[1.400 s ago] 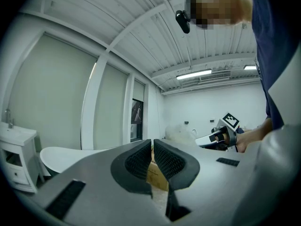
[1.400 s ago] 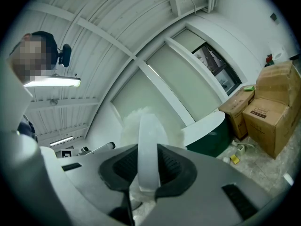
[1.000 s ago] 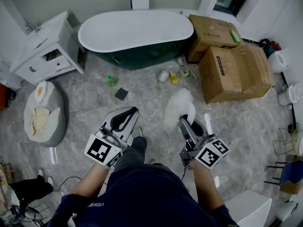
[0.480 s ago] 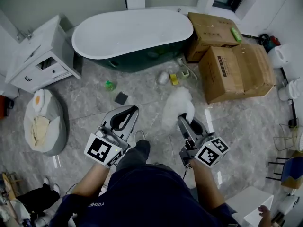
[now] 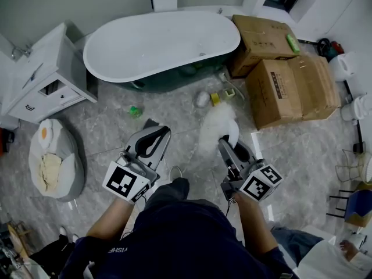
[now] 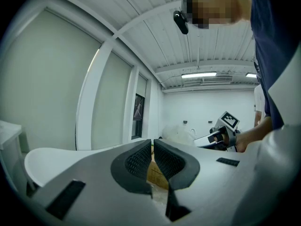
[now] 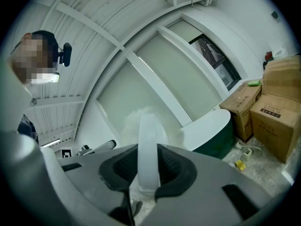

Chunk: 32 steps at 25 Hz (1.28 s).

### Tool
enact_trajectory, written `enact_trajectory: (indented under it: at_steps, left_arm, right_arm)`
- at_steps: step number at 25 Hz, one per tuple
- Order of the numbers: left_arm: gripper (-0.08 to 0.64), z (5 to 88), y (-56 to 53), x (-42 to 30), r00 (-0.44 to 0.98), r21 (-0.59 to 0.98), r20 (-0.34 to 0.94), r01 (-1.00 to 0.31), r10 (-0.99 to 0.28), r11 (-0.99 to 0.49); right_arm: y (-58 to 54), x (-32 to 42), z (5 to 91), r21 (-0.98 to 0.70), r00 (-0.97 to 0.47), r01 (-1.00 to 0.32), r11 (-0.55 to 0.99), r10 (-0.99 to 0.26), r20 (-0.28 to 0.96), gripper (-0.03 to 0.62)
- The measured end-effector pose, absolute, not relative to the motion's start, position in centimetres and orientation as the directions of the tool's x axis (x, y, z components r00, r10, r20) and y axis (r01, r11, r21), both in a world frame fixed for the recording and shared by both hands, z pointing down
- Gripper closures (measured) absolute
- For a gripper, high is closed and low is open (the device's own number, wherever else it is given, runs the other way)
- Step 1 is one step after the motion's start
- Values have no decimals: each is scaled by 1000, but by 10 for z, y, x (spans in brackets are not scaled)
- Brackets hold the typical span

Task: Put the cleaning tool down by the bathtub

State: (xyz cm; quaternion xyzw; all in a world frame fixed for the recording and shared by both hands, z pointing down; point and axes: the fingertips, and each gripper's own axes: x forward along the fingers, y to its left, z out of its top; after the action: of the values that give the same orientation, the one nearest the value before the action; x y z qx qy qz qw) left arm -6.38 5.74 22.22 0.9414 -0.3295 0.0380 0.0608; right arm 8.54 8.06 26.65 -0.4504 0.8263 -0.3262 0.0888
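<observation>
The right gripper sits in the lower middle of the head view. Its two jaws pinch the white handle of the cleaning tool. The tool has a big fluffy white head. It is up in the air, above the grey floor, and it points toward the top of the picture. It is not lying on the floor.

The left gripper is to the left of it. Its jaws are pressed together with nothing between them.

The bathtub is at the top of the picture. It is white inside and dark green outside. On the floor between the tub and the tool lie a small round grey thing, maybe a sponge, and a yellow thing just beside it. A small green thing lies more to the left.

Two brown boxes stand at the upper right, by the end of the tub. A white cabinet stands at the upper left.
</observation>
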Motion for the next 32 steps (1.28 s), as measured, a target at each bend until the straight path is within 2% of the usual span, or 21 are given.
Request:
enact_trajectory:
  at_steps: [13,32]
  left_arm:
    - [518,220,-11,-81,821,95,92,-570,-563,-816]
    - [518,219,-50,-74,804,91,90,-594,-587,-799]
  right_arm:
    - [17,63,258,-611,-534,-712,347,-832,150,503]
    - [-30,68,258,-610,-559,-700,371,-817,144,503]
